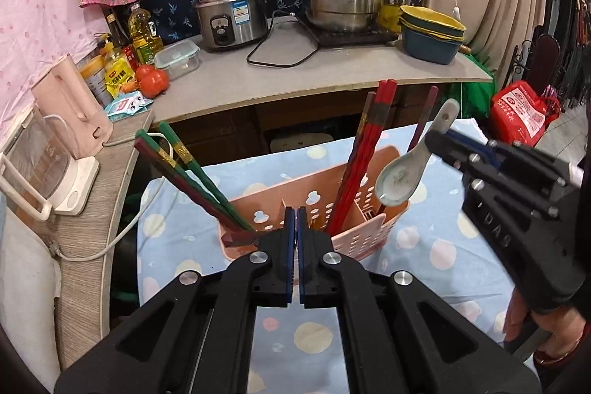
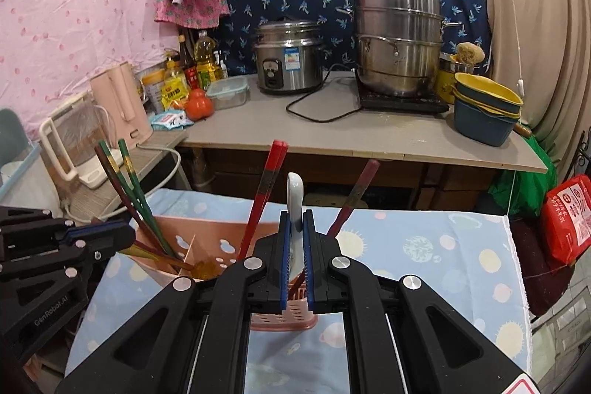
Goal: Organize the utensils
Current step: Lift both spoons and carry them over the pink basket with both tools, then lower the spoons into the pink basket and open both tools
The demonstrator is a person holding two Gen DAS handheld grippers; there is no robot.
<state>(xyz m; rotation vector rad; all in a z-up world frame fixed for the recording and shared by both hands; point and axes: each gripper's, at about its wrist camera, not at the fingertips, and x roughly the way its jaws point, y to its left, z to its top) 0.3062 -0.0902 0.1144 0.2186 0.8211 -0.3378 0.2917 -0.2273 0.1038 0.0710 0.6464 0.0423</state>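
I hold the spoon (image 1: 402,172) clamped in my right gripper (image 2: 296,239) above the caddy's (image 1: 364,239) right end. My left gripper (image 1: 296,231) is clenched, empty, at the caddy's near rim. Open tablecloth (image 1: 436,246) lies right of it.

Both views are wrist fisheyes looking forward and down along their own black fingers, close over the pink utensil basket (image 1: 314,209) on the blue cloth table (image 1: 443,246). Left view sits left, right view right; each catches the other gripper. Shared: basket, far counter (image 2: 369,135), rice cooker (image 2: 288,58).
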